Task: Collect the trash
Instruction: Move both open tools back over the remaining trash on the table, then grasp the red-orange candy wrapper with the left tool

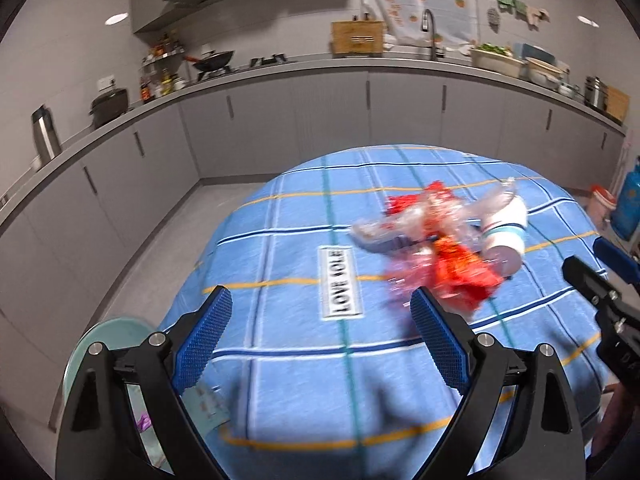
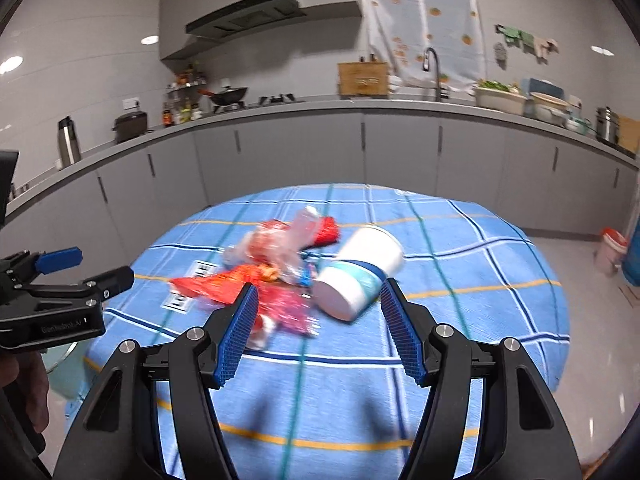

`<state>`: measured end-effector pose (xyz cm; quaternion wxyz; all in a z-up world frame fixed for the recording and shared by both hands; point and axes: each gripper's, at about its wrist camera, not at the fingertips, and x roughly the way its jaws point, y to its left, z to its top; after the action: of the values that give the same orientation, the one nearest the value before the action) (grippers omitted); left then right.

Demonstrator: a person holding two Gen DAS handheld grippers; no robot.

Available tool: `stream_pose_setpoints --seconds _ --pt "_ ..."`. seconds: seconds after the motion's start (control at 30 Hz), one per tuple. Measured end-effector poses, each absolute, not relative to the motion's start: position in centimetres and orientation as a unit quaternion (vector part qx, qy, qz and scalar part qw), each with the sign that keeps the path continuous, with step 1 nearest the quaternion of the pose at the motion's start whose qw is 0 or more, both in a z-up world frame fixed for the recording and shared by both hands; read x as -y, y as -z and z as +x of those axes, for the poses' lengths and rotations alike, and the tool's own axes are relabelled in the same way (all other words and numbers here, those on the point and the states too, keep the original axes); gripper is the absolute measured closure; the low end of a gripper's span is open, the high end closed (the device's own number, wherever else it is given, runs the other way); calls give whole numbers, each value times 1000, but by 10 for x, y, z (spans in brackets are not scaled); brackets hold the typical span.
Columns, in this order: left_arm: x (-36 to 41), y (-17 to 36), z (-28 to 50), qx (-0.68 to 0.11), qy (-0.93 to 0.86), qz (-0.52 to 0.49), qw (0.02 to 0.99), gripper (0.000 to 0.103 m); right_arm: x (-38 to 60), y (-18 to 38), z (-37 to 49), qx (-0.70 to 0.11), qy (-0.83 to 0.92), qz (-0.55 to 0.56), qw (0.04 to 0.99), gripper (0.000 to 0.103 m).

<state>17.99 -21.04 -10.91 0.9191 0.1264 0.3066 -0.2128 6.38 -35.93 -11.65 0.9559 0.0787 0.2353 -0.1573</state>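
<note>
Nearest in both wrist views, each gripper's blue-padded fingers stand spread with nothing between them: the left gripper hangs over the near part of the table, the right gripper just short of the trash. The table is round, draped in a blue cloth checked with white, navy, yellow and green lines, with a "LOVE" label sewn on. At its left edge, lower down, sits a pale green bin.

Mid-table lies the trash in one loose heap: red wrappers, a crumpled clear plastic bag, and a white paper cup tipped on its side, touching the heap. Nothing lies between the fingers and the heap.

Beyond, grey floor, then a grey counter along the wall carrying a thermos, a wok, a faucet and bowls, with a range hood above.
</note>
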Motion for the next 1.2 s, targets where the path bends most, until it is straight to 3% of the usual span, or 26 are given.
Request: stream_pose_setpoints --seconds 0.07,0.5,0.53,0.63,0.77,0.9,1.2 --pt "226 111 178 -304 225 134 916 14 365 120 59 -233 175 79 953 28" --pt "303 131 189 -318 273 169 892 16 400 132 44 -240 207 103 943 28" --pt "305 133 189 -321 277 171 890 18 400 133 44 -240 206 104 943 28" --pt "311 140 187 -334 292 175 879 40 403 136 43 -243 207 108 942 28" --pt "314 145 181 -344 320 182 864 81 401 137 44 -247 204 108 941 28" --pt "308 139 172 -340 334 179 861 89 396 136 46 -248 202 104 942 28" --pt "252 102 143 -304 325 159 881 90 386 131 53 -250 191 100 944 28"
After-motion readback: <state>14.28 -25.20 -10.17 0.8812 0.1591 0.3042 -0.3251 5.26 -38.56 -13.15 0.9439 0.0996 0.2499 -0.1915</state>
